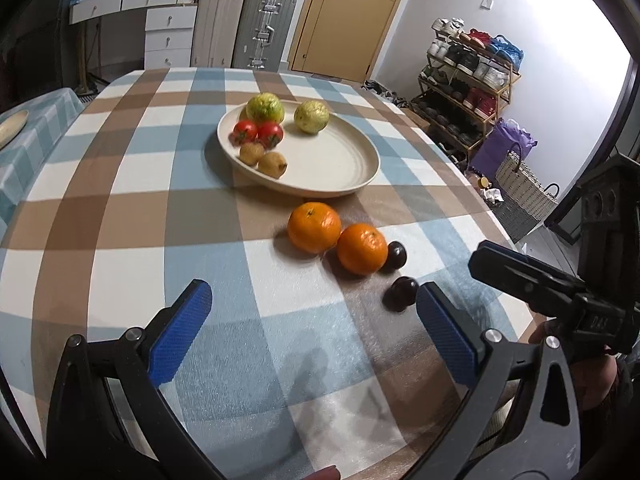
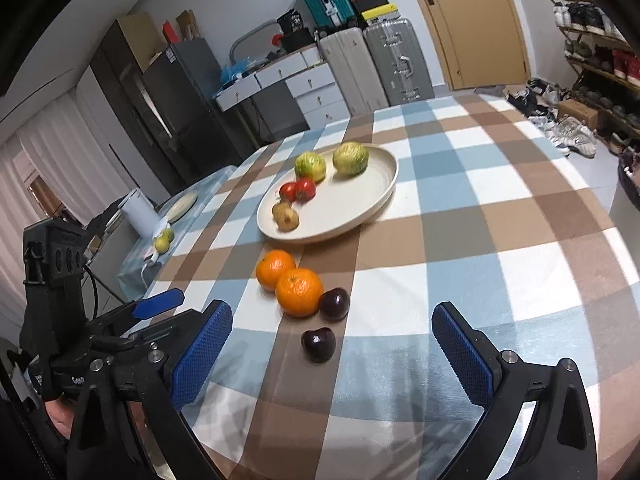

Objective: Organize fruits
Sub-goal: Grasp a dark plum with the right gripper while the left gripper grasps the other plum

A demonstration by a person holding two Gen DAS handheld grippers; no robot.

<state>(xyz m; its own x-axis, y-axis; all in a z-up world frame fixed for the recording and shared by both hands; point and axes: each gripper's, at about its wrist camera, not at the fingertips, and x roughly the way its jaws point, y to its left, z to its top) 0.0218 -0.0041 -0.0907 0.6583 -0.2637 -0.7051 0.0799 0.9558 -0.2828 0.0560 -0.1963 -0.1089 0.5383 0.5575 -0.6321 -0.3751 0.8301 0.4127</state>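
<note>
you're looking at a table (image 1: pixel 120 208) under a blue, brown and white checked cloth. on it sits a cream plate (image 1: pixel 340 160); just in front lie two oranges (image 1: pixel 314 227) (image 1: pixel 362 248) touching each other, with two dark plums (image 1: pixel 397 255) (image 1: pixel 401 293) beside them.

Wooden door (image 1: pixel 352 12), white drawers (image 1: pixel 168 36), shoe rack (image 1: pixel 468 80).

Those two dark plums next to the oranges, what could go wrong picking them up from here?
The far plum touches the near orange, so a pad sliding in beside it could nudge that orange and set it rolling. The near plum lies loose on the tablecloth; round fruit may squirt away from closing pads. Both grippers, left and right, hang open close together and could collide.
</note>
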